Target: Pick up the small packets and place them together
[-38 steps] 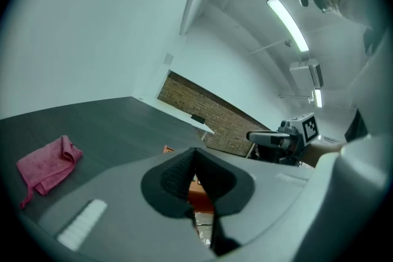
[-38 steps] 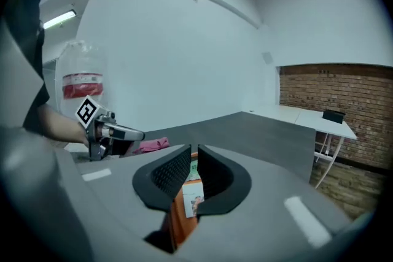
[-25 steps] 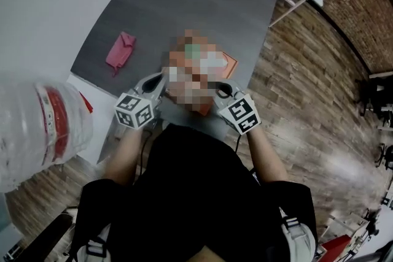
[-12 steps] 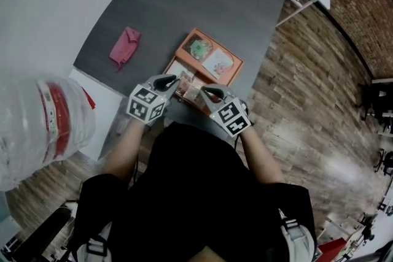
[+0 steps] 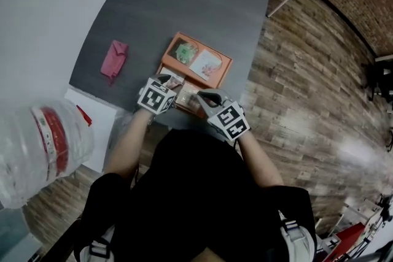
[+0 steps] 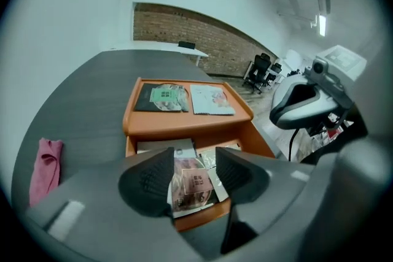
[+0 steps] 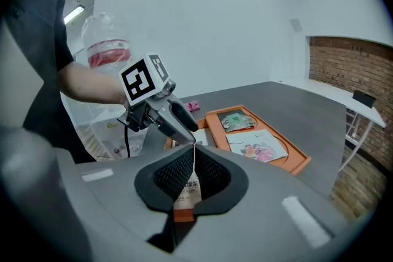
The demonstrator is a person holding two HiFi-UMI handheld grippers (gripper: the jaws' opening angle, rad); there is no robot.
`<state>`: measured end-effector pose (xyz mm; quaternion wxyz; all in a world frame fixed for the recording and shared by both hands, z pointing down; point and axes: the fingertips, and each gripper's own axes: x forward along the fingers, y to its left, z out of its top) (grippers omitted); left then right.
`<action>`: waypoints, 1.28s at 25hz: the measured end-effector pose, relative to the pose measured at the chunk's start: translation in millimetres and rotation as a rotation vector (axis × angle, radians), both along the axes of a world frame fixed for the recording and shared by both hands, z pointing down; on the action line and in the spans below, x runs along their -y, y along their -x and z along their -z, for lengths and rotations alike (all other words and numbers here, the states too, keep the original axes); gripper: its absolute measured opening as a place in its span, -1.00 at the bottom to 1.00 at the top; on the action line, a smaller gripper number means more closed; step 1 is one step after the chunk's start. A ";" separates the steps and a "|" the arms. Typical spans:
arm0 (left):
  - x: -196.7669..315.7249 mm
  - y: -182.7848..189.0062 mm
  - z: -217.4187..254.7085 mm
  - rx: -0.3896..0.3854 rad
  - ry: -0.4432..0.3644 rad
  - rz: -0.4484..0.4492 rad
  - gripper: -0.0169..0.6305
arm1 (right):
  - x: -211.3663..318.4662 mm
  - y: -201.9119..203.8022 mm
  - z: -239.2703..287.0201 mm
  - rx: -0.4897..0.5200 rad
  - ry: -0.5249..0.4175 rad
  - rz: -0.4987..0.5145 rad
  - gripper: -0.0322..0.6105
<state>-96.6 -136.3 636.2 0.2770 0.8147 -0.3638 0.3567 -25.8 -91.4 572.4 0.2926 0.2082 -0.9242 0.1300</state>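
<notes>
Head view, worktop: the dark grey worktop (image 5: 184, 3) carries a shallow orange tray (image 5: 228, 64) at its near edge, toward the right corner. A crumpled pink cloth (image 5: 114, 59) lies well apart, by the left edge.
Head view, grippers: your left gripper (image 5: 167, 78) and right gripper (image 5: 206, 95) both hang over the tray's near half, close together.
Left gripper view, tongs: the left gripper (image 6: 194, 153) is released. Its jaws have just been opening, and the pads press on nothing.
Left gripper view, packet: a small pinkish foil packet (image 6: 195, 184) lies between and below the jaws, on top of other sachets in the tray's near half.
Left gripper view, far half: a green-printed sachet (image 6: 163, 97) and a pale picture-printed sachet (image 6: 212, 99) lie side by side.
Right gripper view, tongs: the right gripper (image 7: 193, 162) is clenched on a thin pale paper packet with an orange foot (image 7: 187, 190), which hangs edge-on between the pads.
Handling: these sachets look very light, flat and limp, and the foil is probably slippery.
Hold: take one by a free edge or corner, where the pads can close across its thin faces. Flat in the pile, it gives you little to bite.
</notes>
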 end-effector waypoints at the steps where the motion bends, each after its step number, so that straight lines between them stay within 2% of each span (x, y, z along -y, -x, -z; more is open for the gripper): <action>1: 1.2 1.1 -4.9 0.018 0.018 0.002 -0.30 | 0.5 -0.8 0.7 0.009 0.002 -0.004 -0.88; 7: -3.6 12.4 -34.7 0.162 0.101 0.015 -0.30 | 6.6 -2.7 7.2 0.102 0.050 -0.046 -0.87; 12: -7.1 15.4 -41.0 0.199 0.159 0.022 -0.29 | 10.5 -2.2 12.9 0.136 0.063 -0.026 -0.87; 16: -8.3 13.4 -49.4 0.249 0.199 0.012 -0.20 | 10.9 -2.7 15.1 0.155 0.072 -0.016 -0.87; 20: -8.6 13.3 -55.3 0.292 0.199 0.017 -0.19 | 9.5 -1.4 16.5 0.183 0.096 -0.015 -0.87; 24: -10.9 14.8 -63.2 0.373 0.211 0.000 -0.19 | 4.6 -0.8 13.8 0.191 0.113 -0.001 -0.87; 29: -12.5 14.1 -63.3 0.388 0.169 -0.020 -0.24 | 2.3 -3.4 8.7 0.196 0.132 0.003 -0.87; 32: -10.8 17.2 -57.9 0.366 0.136 -0.010 -0.42 | 3.1 -3.1 7.9 0.195 0.138 0.004 -0.87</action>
